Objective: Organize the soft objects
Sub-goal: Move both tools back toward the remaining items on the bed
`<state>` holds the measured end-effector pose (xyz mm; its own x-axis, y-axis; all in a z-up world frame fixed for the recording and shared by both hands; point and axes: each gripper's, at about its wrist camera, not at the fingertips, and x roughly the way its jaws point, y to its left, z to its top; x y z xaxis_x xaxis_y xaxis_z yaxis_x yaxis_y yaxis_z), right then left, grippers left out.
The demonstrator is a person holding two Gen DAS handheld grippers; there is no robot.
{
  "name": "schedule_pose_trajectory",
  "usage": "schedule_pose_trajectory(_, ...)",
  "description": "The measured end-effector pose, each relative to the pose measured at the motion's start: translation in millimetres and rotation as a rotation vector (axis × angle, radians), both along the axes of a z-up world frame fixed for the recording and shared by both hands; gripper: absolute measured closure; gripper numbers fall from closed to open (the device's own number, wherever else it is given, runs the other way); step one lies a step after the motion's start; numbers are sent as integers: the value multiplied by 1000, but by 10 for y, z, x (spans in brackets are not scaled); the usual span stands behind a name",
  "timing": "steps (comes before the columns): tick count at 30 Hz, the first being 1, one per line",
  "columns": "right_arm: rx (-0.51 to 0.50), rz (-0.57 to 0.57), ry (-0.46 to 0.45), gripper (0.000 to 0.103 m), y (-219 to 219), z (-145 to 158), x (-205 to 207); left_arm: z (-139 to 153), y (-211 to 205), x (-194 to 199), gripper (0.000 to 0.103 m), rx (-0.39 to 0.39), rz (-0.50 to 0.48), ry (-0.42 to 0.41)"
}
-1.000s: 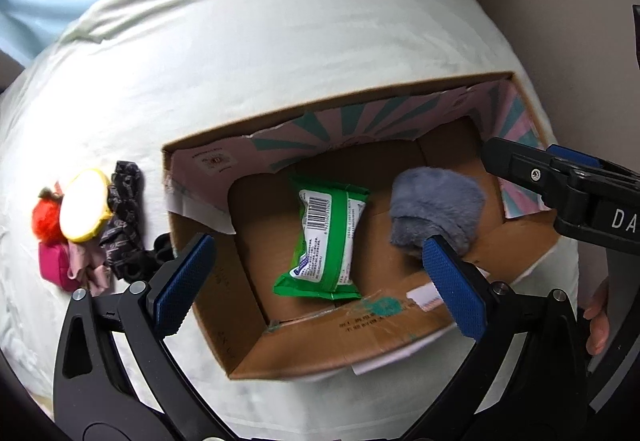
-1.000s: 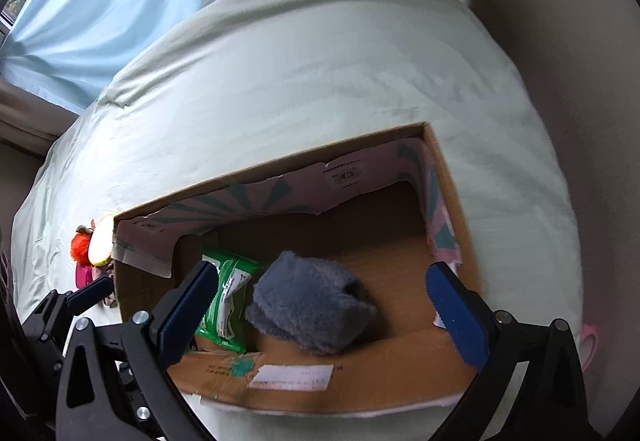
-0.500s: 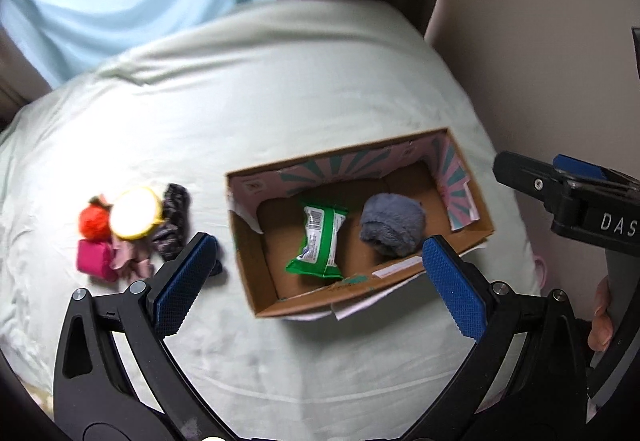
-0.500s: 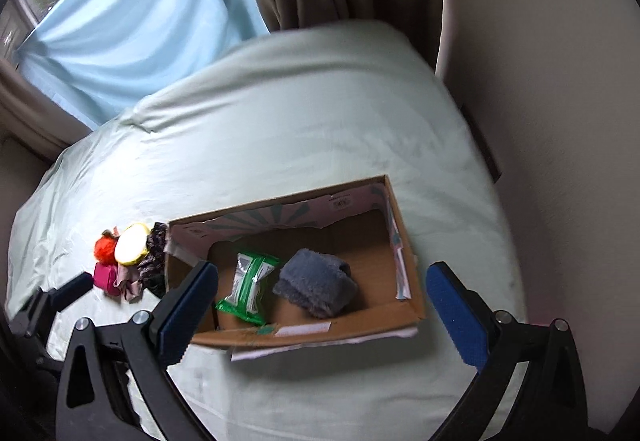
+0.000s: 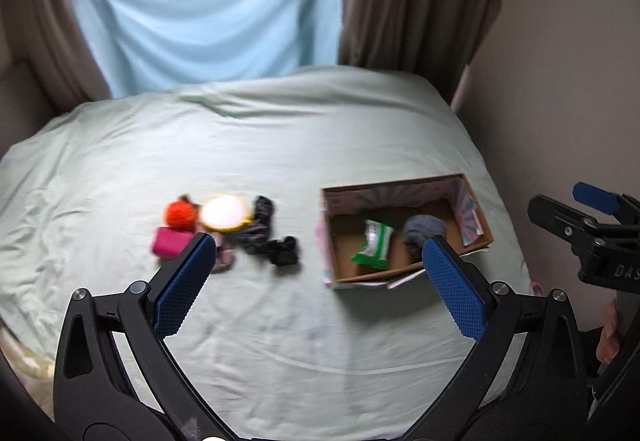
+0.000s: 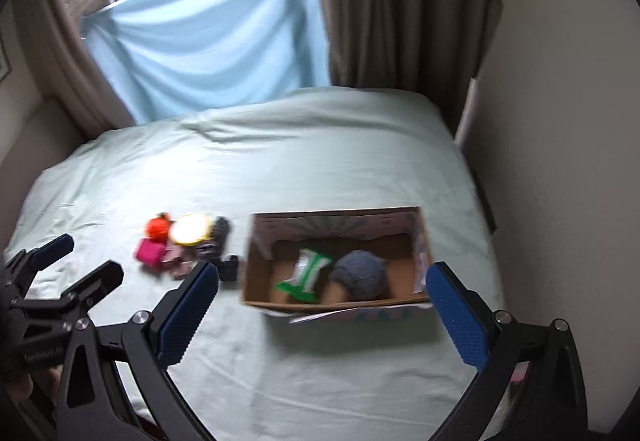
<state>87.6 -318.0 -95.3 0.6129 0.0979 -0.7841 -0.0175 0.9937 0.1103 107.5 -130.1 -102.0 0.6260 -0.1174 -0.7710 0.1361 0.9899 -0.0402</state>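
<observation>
Both tools hang above the bed's near edge: our left tool (image 5: 316, 277) and right tool (image 6: 322, 305) each gape wide with nothing between the blue pads. Past them, on the pale green bed (image 5: 280, 145), we see the cardboard box (image 6: 256, 281) toward the right edge, holding a green packet (image 6: 306, 275) and a grey fluffy bundle (image 6: 360, 277) side by side. Left of the box, apart from it, lies a cluster: pink pouch (image 5: 170, 241), orange pompom (image 5: 180, 213), yellow-rimmed round piece (image 5: 224, 213), dark scrunchies (image 5: 266, 237). Beyond the far edge hangs a blue curtain (image 6: 208, 49).
</observation>
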Motion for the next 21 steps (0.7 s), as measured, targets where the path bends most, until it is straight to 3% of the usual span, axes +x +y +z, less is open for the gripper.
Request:
schedule_pose_trajectory(10,52,56,-71,0,833,121,-310,141,1040,-322,0,-1,35,-48)
schedule_pose_trajectory(21,72,32,-66,0,1674,83,-138,78,1972,-73,0,-18,-11,-52)
